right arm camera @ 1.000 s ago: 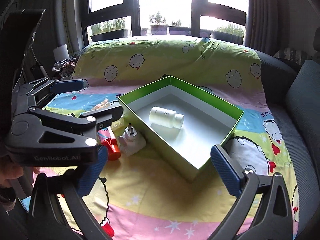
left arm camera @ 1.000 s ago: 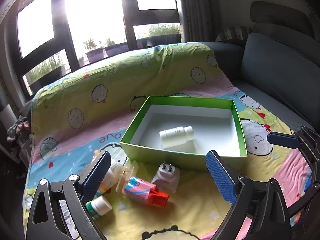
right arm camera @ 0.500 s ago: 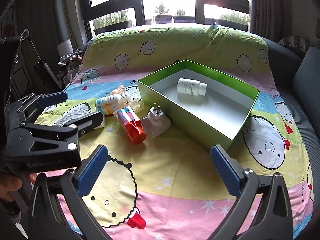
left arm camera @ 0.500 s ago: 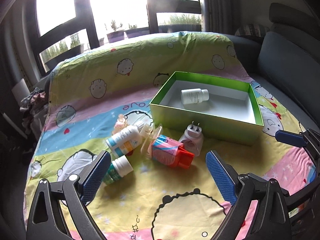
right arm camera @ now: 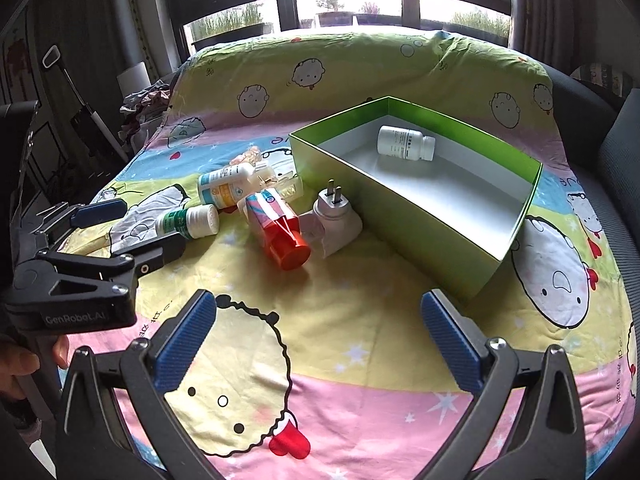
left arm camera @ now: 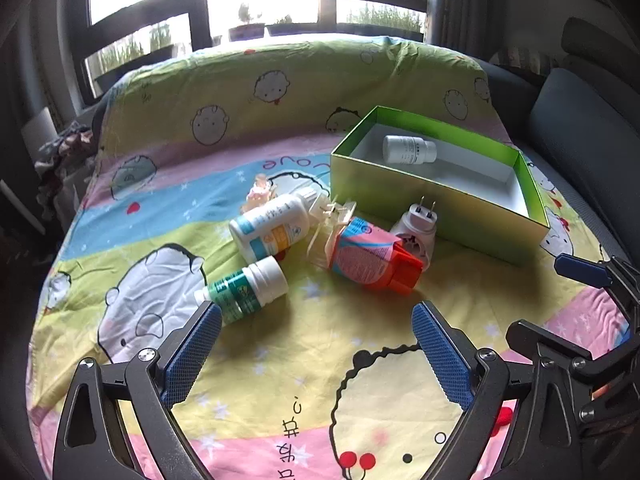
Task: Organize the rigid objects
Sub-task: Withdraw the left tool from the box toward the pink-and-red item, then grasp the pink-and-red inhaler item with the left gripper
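While bottles crowd it, the plug adapter (left arm camera: 416, 228) touches the green box (left arm camera: 448, 208).

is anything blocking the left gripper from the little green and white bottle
Nothing visible does. The open left gripper hangs just short of the small green-and-white bottle, which lies at the near edge of the pile on the bedsheet.

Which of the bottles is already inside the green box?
The plain white bottle, lying on its side in the green box. The green-label bottle and blue-and-orange-label bottle lie outside on the blanket.
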### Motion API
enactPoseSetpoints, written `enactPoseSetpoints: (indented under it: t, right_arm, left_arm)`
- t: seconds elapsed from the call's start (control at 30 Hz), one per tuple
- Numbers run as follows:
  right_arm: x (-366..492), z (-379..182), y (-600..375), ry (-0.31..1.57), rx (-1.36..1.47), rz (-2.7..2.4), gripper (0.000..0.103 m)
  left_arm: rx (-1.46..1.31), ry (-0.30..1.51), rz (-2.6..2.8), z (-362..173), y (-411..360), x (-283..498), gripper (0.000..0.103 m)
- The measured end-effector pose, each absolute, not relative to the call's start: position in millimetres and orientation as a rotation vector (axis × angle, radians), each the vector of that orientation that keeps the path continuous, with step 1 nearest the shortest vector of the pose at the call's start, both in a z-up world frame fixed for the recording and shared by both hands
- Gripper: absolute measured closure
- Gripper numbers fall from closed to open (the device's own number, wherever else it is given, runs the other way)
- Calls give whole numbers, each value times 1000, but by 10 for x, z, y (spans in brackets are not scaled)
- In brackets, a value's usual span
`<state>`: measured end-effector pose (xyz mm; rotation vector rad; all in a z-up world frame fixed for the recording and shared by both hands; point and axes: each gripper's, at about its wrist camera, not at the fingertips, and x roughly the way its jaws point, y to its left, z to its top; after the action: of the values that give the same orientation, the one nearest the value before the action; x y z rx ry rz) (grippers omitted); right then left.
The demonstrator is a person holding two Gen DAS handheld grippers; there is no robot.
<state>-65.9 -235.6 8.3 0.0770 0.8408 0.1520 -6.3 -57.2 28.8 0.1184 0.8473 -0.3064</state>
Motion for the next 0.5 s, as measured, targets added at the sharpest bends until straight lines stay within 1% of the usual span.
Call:
enactPoseSetpoints:
  t: [0.27,0.37,0.5]
  right_arm:
    - [-516,-144,-2259,900,79,216,1]
    - [-429,-246,-2208,919,79,247,1]
    - [-295,-366,-2101,934,76,300,1]
  left_arm:
    - [-105,984,-400,10,-102,119,7]
    - [-148,1011,-434,-53,-105,182,7]
    - [-131,1001,-457,-76,-263,275,7]
